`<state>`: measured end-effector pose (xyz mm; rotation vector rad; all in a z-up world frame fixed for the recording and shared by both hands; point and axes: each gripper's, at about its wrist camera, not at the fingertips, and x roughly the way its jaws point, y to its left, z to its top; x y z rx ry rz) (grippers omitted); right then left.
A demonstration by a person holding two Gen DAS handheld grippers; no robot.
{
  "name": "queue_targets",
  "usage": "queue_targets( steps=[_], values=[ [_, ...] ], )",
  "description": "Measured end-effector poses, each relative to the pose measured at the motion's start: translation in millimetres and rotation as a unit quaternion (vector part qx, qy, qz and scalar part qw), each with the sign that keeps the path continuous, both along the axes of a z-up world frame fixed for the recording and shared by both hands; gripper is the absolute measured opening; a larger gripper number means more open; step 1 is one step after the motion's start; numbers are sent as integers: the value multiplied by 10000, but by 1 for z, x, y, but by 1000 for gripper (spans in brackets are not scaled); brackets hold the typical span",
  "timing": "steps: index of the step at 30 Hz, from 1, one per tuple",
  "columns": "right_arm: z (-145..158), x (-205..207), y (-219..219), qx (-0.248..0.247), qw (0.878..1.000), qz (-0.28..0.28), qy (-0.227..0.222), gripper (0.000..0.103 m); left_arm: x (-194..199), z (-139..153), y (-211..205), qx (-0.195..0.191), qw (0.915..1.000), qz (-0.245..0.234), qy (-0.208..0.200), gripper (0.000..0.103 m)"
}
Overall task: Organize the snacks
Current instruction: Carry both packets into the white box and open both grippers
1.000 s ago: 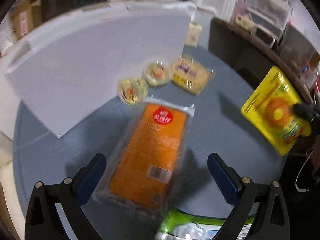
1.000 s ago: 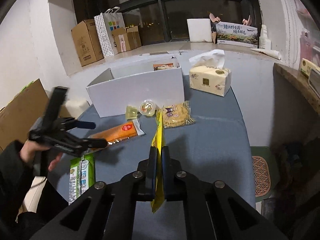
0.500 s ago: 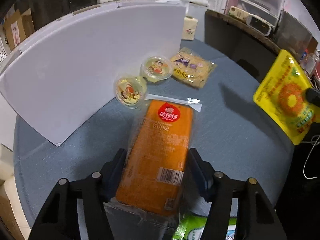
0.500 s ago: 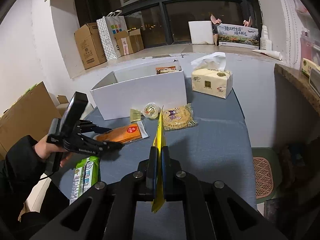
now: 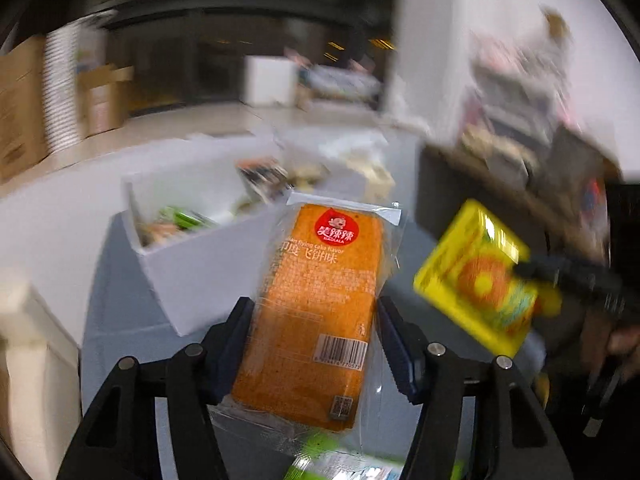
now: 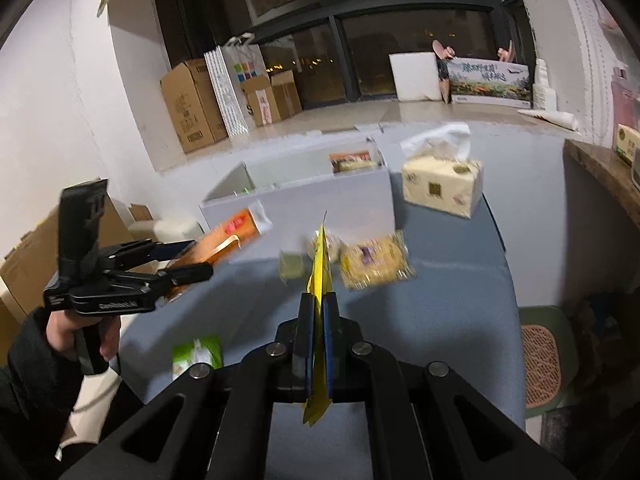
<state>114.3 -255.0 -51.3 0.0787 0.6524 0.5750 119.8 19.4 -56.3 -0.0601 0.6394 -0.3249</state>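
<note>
orange packet (image 5: pixel 320 312) sits lengthwise in our left gripper (image 5: pixel 312 344), pinched, nose toward the white box (image 5: pixel 192 264); our right gripper (image 6: pixel 316 340) pinches the yellow pouch (image 6: pixel 319 268) farther back.

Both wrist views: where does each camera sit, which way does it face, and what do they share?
Left wrist: on the left gripper, facing the white box; its fingers clamp the orange packet.
Right wrist: on the right gripper, looking across the blue table; shut on the yellow pouch; a hand shows.
Shared: box, packet, pouch.
</note>
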Motion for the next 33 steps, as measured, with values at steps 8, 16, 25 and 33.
queue_targets(
  steps=[8,16,25,33],
  values=[
    [48,74,37,437,9987,241,-106,3,45,44,31,-569,9926,1025,-318,66],
    [69,182,88,497,9984,222,174,3,129,43,54,-339,9870,1570,-89,66],
    [46,260,121,363,9963,-44,779,27,181,8,60,64,9850,1624,570,103],
    [41,250,116,192,9989,-312,304,103,162,9,61,257,9853,1628,442,103]
  ],
)
